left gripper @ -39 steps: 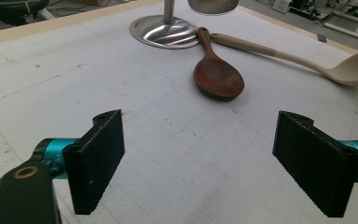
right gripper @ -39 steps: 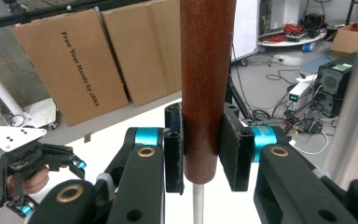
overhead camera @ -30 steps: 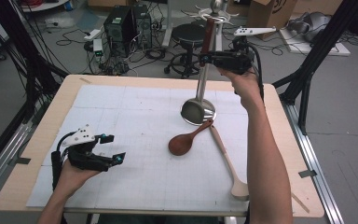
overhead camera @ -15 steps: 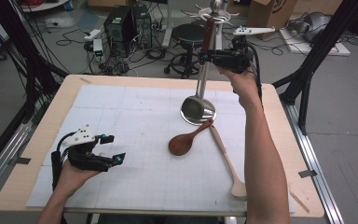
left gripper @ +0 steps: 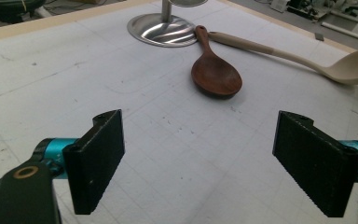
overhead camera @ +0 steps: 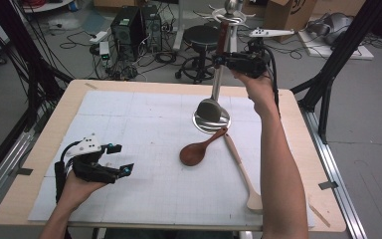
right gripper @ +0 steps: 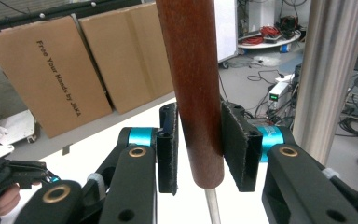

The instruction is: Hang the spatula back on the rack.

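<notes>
- Your right gripper (right gripper: pixel 199 147) is up at the top of the rack (right gripper: pixel 331 70), pinching the wooden handle (right gripper: pixel 193 84) of the hanging utensil. Both pads lie against the handle near its lower end. The rack's pole stands just beside the far jaw.
- Those jaws have just been opening with the handle between them, so the pinch is loosening.
- Risk: I can't tell whether the handle's top is seated on the hook (overhead camera: pixel 227 19). If it isn't and you let go, the utensil will likely drop straight down from the gripper onto the rack's base (left gripper: pixel 161 30).
- Risk: the utensil's metal head (overhead camera: pixel 210 107) hangs well below the gripper, right over that base. If one pad drags as you pull away, it could swing into the pole or lift off the hook.
- Risk: the pole is close. Backing out at an angle could knock a jaw against it and rock the rack.
- A fall could also hit the brown spoon (left gripper: pixel 216 74), which lies touching the base, and shove it into the pale spoon (left gripper: pixel 354 67) beside it.
- Your left gripper (left gripper: pixel 200 140) is spread wide and holds nothing, low over the bench (overhead camera: pixel 69 104). Both spoons lie ahead of it, well out of reach.
- Compared with a second ago, neither hand has changed position. Utensil, rack and both spoons sit as they did. The only change is the slackening of the right gripper.
</notes>
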### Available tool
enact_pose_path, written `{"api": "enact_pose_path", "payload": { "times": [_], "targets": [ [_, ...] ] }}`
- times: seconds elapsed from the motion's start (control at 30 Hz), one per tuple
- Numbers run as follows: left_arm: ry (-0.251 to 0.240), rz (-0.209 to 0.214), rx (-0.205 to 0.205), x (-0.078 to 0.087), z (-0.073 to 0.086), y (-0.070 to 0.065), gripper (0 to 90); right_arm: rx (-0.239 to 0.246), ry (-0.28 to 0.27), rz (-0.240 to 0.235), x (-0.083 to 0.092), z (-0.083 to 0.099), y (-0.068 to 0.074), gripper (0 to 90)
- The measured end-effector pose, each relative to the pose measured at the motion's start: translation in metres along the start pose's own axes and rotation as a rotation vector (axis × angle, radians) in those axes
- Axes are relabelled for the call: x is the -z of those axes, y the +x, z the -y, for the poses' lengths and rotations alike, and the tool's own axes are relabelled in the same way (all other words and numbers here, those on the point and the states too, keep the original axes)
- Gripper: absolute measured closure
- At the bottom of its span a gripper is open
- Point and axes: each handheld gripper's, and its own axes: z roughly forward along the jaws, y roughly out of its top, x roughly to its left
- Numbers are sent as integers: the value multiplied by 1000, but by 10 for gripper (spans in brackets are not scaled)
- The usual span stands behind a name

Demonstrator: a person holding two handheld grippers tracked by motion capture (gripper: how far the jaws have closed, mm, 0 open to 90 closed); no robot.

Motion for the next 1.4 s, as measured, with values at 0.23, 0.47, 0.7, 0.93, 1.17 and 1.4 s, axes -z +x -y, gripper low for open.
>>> {"api": "enact_pose_path", "payload": {
  "times": [0.23,0.47,0.7,0.93,1.17,1.4],
  "targets": [
    [1,-1,1,0,0,0,174,11,10,9,2,-1,3,646],
    [0,1,-1,0,0,0,174,23,9,22,6,-2,5,612],
    [-2,2,-2,0,0,1,174,29,3,28,14,-3,8,602],
    [-6,2,3,1,0,1,174,35,-4,31,24,-5,11,645],
    [1,4,-2,0,0,0,174,54,0,8,33,-7,15,760],
    [2,3,-3,0,0,1,174,74,-6,-10,40,-10,18,888]
  ]
}}
